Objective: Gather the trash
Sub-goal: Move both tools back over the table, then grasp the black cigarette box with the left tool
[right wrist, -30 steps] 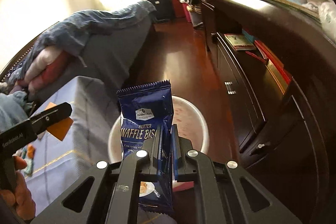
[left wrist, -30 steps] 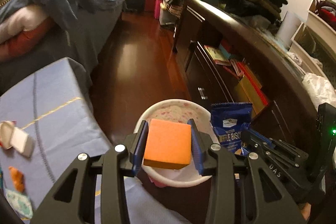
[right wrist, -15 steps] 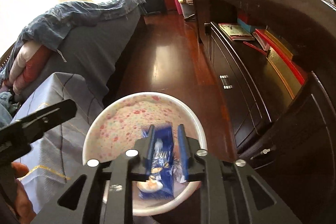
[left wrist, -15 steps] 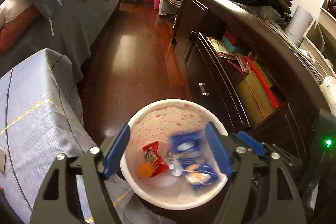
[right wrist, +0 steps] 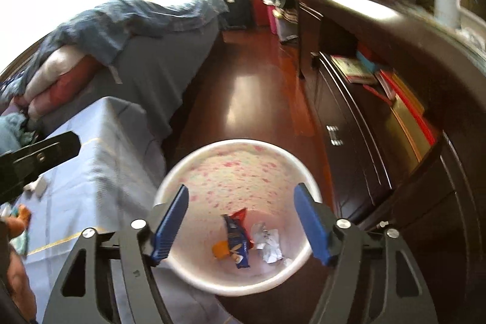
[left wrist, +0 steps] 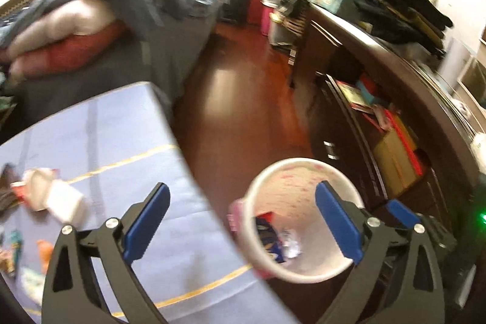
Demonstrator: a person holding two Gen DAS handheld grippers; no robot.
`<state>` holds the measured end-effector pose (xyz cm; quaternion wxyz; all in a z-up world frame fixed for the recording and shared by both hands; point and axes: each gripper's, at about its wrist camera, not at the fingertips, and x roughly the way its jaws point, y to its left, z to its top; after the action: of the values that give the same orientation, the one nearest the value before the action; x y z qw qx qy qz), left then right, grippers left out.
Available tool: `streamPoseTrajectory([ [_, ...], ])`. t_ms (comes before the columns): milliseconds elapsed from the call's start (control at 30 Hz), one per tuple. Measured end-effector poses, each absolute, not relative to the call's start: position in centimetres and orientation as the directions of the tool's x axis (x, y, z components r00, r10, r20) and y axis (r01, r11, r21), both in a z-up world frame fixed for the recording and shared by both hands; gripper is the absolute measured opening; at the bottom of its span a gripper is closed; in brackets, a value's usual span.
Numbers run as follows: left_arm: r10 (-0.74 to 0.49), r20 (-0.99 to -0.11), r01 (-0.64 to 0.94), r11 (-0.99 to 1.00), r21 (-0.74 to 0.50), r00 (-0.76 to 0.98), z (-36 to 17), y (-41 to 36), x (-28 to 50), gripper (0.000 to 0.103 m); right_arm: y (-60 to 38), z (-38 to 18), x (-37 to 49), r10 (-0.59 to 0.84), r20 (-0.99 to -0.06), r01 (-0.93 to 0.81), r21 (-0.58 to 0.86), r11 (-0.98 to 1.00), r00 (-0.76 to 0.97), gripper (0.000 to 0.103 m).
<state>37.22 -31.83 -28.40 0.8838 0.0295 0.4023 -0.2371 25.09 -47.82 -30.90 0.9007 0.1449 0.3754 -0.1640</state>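
Around you was a cluttered bedroom with a glossy red-brown wooden floor (right wrist: 243, 87) running away toward a bright window. On the left lay a bed (right wrist: 145, 63) under grey covers, with a rumpled blue blanket (right wrist: 136, 17) on top. Along the right stood a long dark dresser (right wrist: 379, 117), its top heaped with dark clothes and its open shelf holding books and red folders. Nearer to you, on the left, was a table draped in a pale blue cloth (left wrist: 121, 148) with thin yellow lines. Litter still lay on that cloth at the far left: a crumpled white wrapper (left wrist: 51, 196) and some small blurred colourful scraps. Just beside the table's edge, on the floor, stood a round white bin (right wrist: 240, 148) speckled pink inside. Your right gripper (right wrist: 241, 220) hung directly over the bin, its jaws spread apart after having just been opening, with nothing between the blue pads. Your left gripper (left wrist: 243, 223) hung over the table's edge and the bin's rim, jaws very wide after having just been opening, also with nothing in them. At the bottom of the bin lay the blue snack packet (right wrist: 238, 242), and touching it an orange block (right wrist: 221, 249), a red wrapper (right wrist: 240, 214), and a crumpled silver wrapper (right wrist: 268, 243) just beside.
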Motion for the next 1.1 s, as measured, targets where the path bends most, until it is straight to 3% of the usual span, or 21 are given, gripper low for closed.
streamPoseTrajectory([
  [333, -0.213, -0.705, 0.244, 0.968, -0.058, 0.676, -25.8, -21.0, 36.8, 0.099, -38.7, -25.9, 25.2, -0.057, -0.674, 0.200, 0.137, 0.970, 0.736, 0.094],
  [667, 0.009, -0.739, -0.068, 0.997, -0.049, 0.673, -26.9, -6.2, 41.8, 0.099, -28.4, -24.4, 27.9, 0.097, -0.661, -0.028, 0.114, 0.993, 0.744, 0.094],
  [867, -0.030, -0.805, -0.121, 0.985, -0.126, 0.592, -30.1, -1.5, 48.1, 0.099, -23.5, -25.0, 30.8, 0.141, -0.676, -0.113, 0.085, 0.990, 0.724, 0.095],
  [1100, 0.007, -0.820, -0.109, 0.992, -0.067, 0.573, -32.3, -1.5, 50.8, 0.099, -20.4, -26.3, 35.8, 0.138, -0.708, -0.140, 0.056, 0.989, 0.693, 0.097],
])
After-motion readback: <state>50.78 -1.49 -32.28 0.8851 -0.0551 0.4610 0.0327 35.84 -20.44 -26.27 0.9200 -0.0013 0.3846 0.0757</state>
